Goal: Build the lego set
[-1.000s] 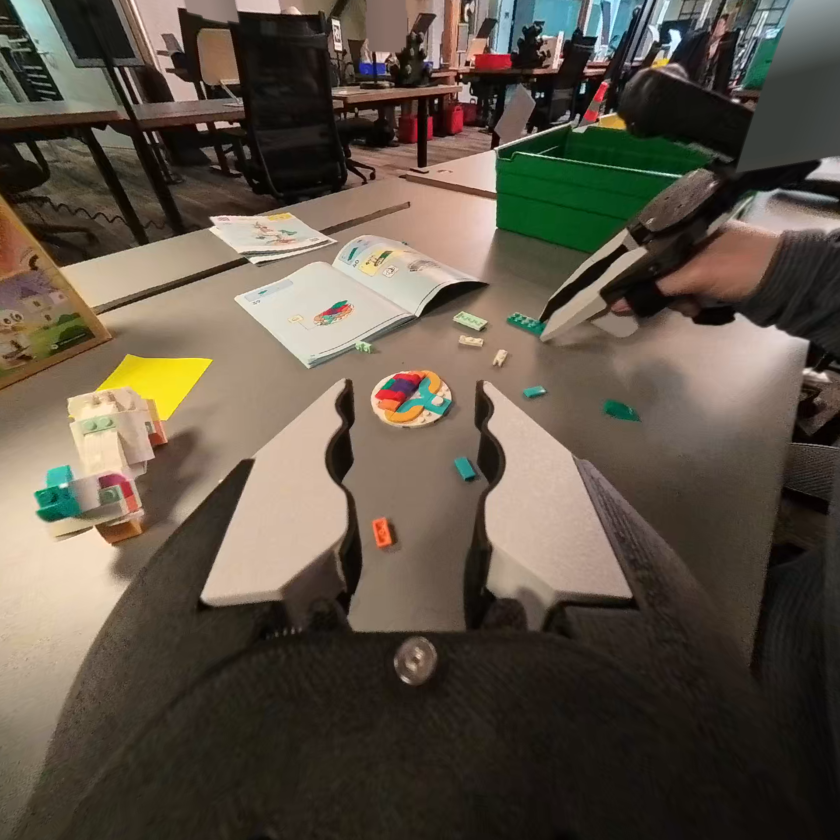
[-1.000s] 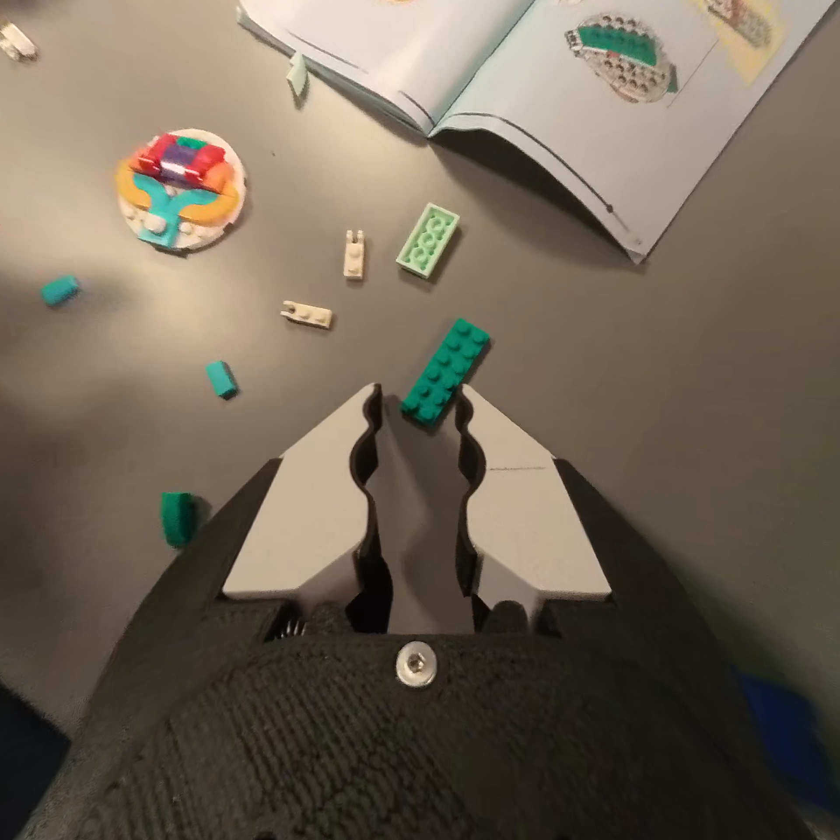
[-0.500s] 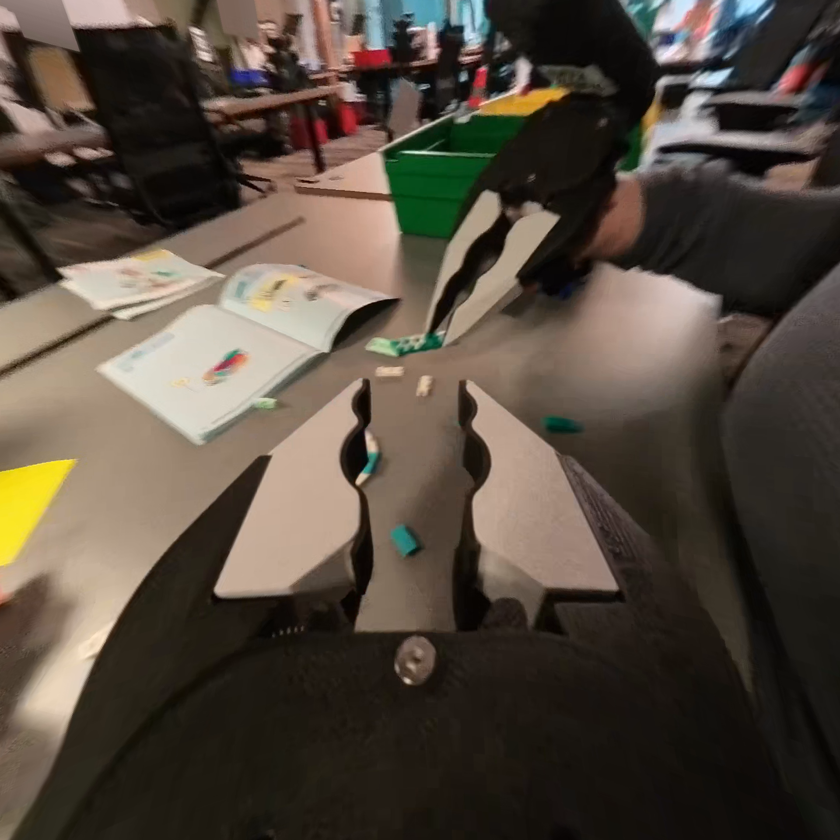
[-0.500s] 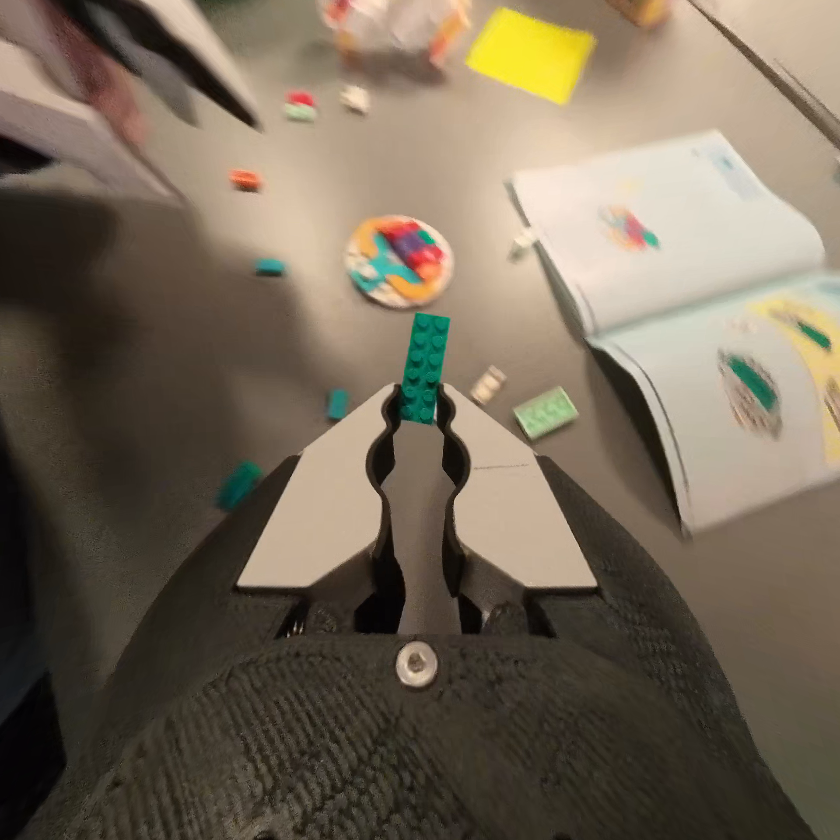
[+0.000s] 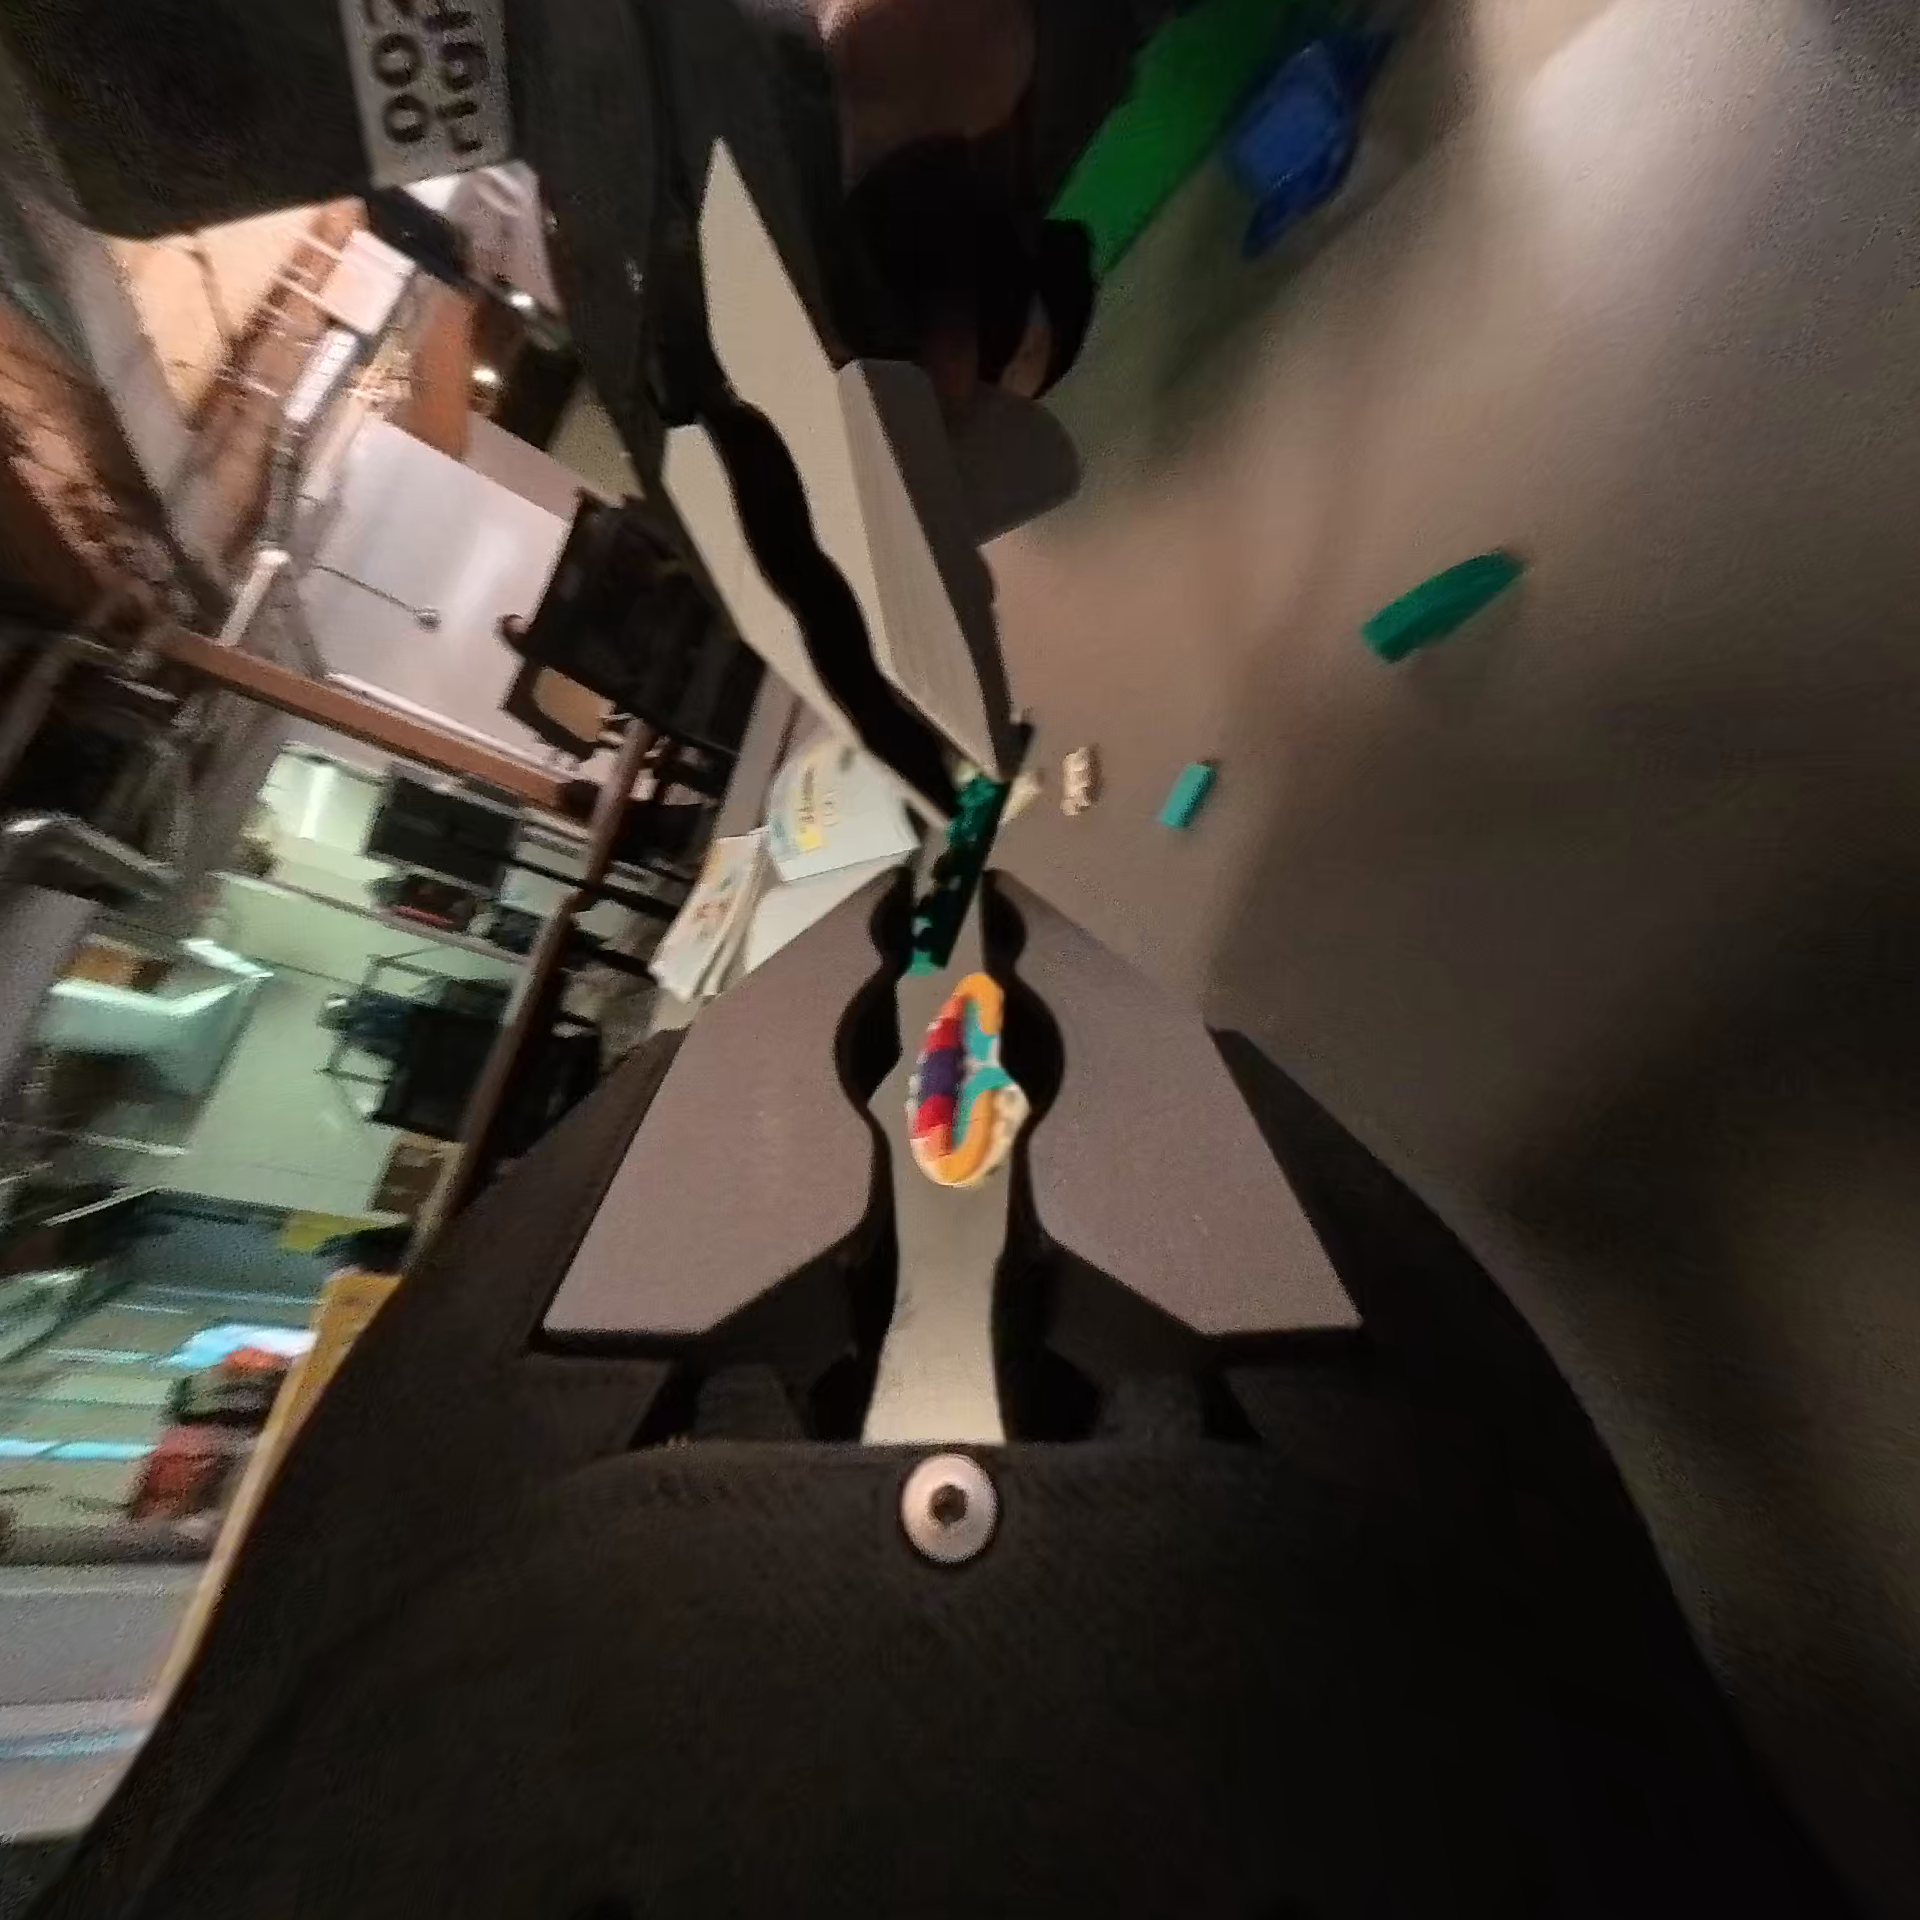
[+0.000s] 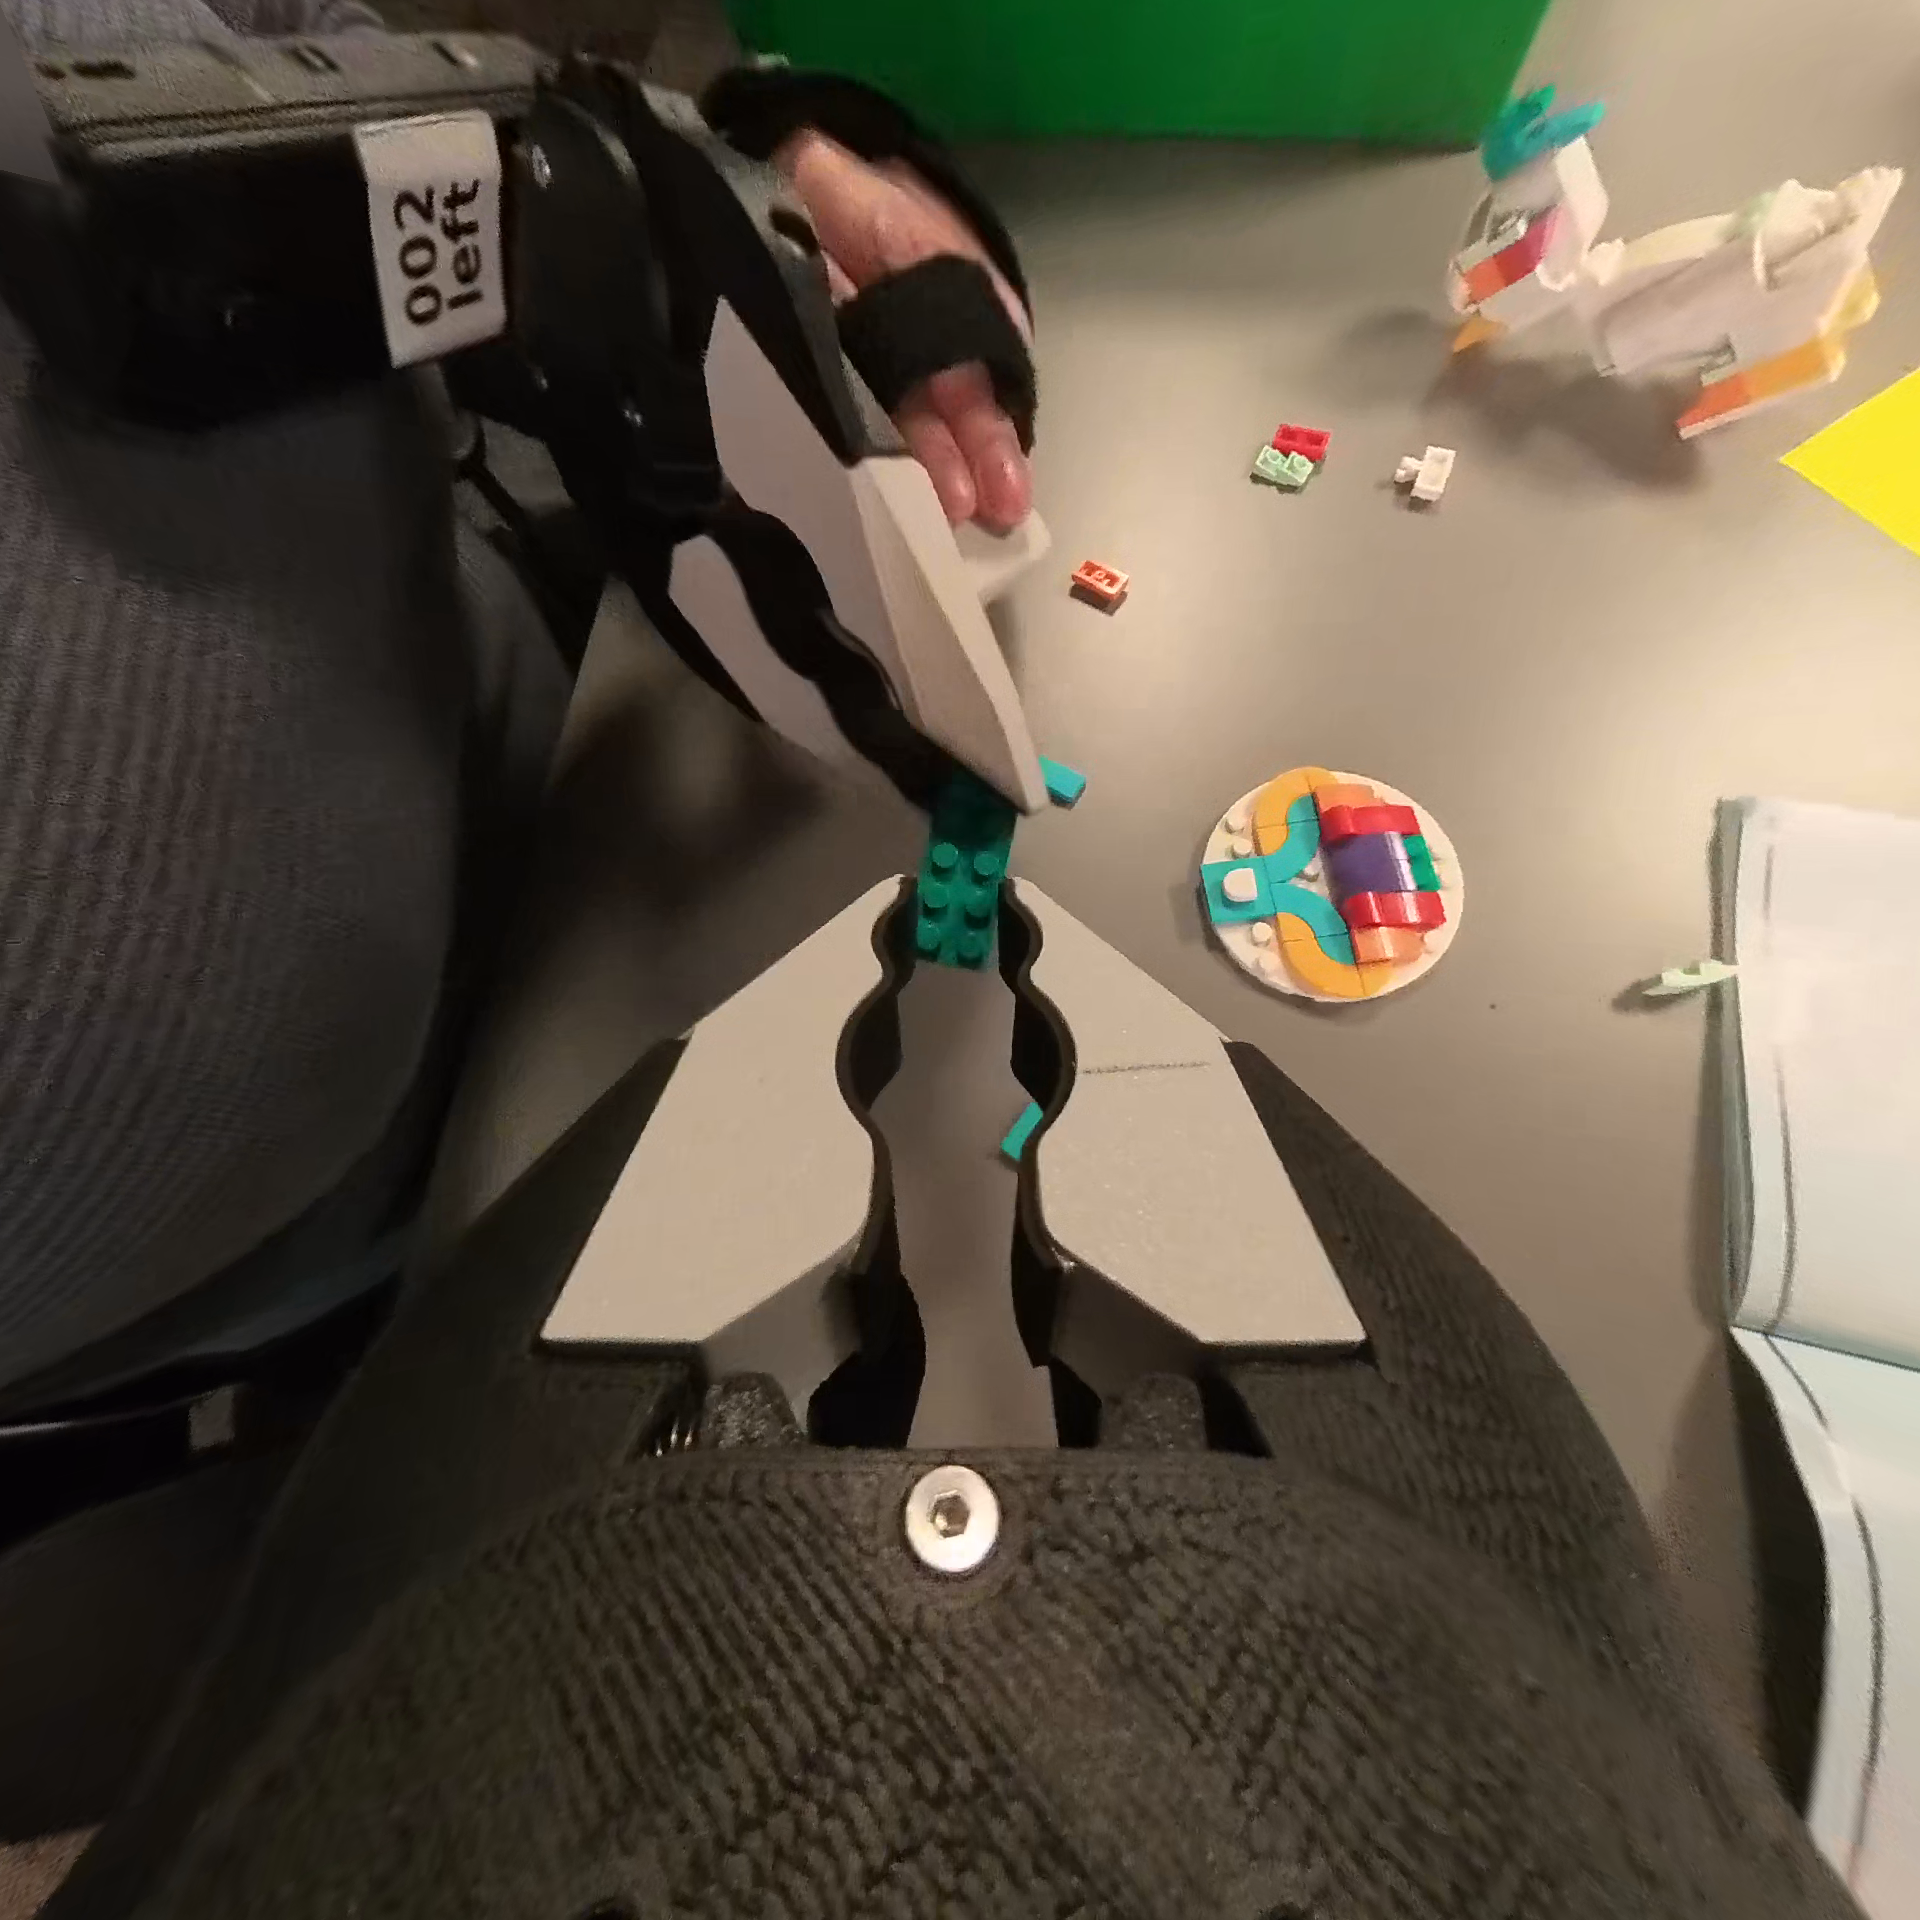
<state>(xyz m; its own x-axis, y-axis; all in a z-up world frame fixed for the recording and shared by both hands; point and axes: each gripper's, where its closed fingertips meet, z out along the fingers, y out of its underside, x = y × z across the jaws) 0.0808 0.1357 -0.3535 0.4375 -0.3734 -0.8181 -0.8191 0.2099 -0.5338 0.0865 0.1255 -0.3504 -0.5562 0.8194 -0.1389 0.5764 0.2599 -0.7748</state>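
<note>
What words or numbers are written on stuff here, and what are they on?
On the left gripper, a white tag: short clear print, but I don't repeat writing.
On the right gripper, a cropped tag: partly cut off by the picture edge.
On the booklet: print too blurred to read.
On the green plate both grippers pinch: no writing.

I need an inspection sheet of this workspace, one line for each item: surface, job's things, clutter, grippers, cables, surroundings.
Surface: grey table, matte.
Job's things: dark green plate held above the table; round colourful build; open instruction booklet; white animal model; loose small bricks.
Clutter: yellow paper.
Grippers: right gripper shut on the plate's near end; left gripper at its far end, grip unclear.
Cables: nothing seen.
Surroundings: green bin; blurred desks and shelves.
</note>
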